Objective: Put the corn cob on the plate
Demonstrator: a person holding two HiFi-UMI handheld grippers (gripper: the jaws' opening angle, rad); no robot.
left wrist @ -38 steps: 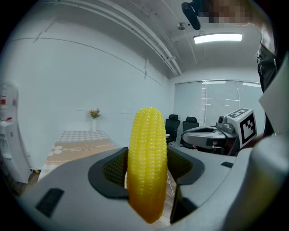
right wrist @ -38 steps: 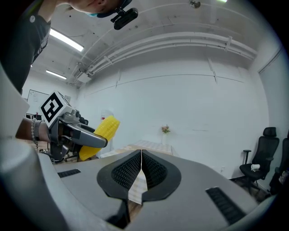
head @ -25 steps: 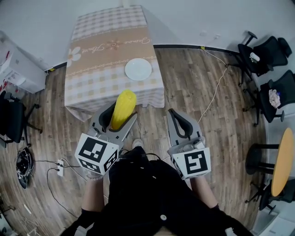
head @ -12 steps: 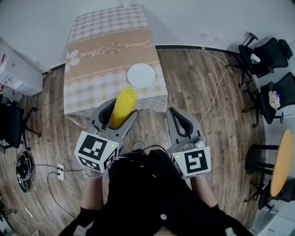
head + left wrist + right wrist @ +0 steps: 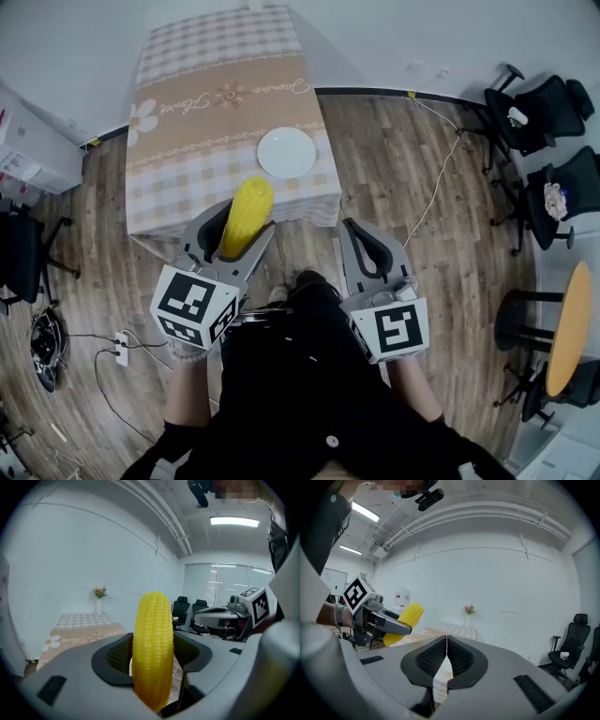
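Observation:
A yellow corn cob [image 5: 246,217] stands upright between the jaws of my left gripper [image 5: 231,234], which is shut on it; up close the corn cob [image 5: 152,646] fills the middle of the left gripper view. The white plate [image 5: 287,152] lies near the front right of the table [image 5: 187,178], beyond the cob and apart from it. My right gripper [image 5: 366,251] hangs over the wooden floor in front of the table, jaws pressed together with nothing in them. In the right gripper view the corn cob [image 5: 404,621] shows at the left, beside the right gripper [image 5: 446,651].
The table carries a checked cloth with a tan band and a flower print. Black office chairs [image 5: 548,141] stand at the right, with a round wooden table [image 5: 572,328] near them. A power strip and cables [image 5: 117,342] lie on the floor at the left. A cable [image 5: 441,178] runs across the floor.
The table and plate have shifted slightly in the head view as the person steps closer. Both grippers keep the same pose, with the cob still held.

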